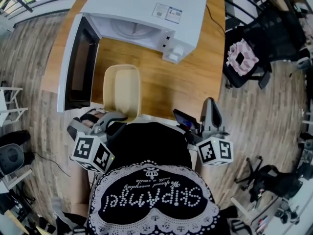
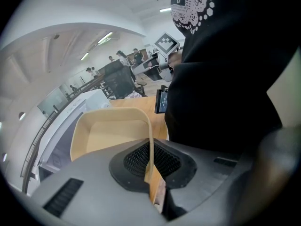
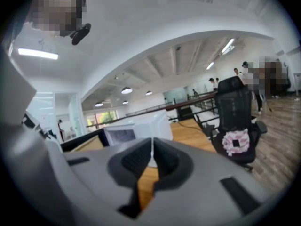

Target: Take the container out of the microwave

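On the wooden surface (image 1: 166, 84), in front of a white microwave (image 1: 146, 11) whose door (image 1: 73, 67) hangs wide open to the left, sits a beige, rounded-rectangle container (image 1: 122, 89). It is fully outside the oven's cavity, long side running toward the person, and it looks empty inside. Whether its base rests on the wood or is lifted slightly I cannot tell.

The left gripper (image 1: 120, 117) reaches down to the container's near end. Its own view shows the two dark ribbed pads pressed together on the thin wall of that end, one pad inside the rim and one outside.

The right gripper (image 1: 210, 106) is held well apart from the container, over the near right edge of the surface and pointing toward the microwave. Its jaws are pressed together with nothing between them.

A black office chair (image 1: 244, 58) with a pink cushion stands on the plank floor to the right of the surface.
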### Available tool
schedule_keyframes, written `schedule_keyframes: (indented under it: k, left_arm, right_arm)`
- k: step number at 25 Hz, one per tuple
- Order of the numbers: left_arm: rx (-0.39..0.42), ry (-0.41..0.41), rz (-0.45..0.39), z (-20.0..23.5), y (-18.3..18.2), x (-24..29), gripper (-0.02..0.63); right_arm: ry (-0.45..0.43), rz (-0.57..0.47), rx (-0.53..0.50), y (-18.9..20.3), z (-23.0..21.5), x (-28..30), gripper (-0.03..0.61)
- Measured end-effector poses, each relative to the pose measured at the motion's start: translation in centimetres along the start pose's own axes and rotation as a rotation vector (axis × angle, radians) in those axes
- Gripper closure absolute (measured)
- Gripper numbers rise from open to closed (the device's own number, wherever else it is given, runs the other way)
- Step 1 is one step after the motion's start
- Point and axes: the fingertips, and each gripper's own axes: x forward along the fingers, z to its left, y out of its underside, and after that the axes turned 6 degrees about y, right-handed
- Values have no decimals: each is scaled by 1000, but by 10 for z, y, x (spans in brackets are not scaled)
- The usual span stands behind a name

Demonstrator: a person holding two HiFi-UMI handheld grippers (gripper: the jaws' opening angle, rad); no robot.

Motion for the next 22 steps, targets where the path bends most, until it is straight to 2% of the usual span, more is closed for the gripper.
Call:
schedule_keyframes:
  k: [22]
  left_arm:
    - [21, 8, 28, 8, -3, 7, 586]
  right_arm:
    - [18, 16, -17, 3, -11, 2, 545]
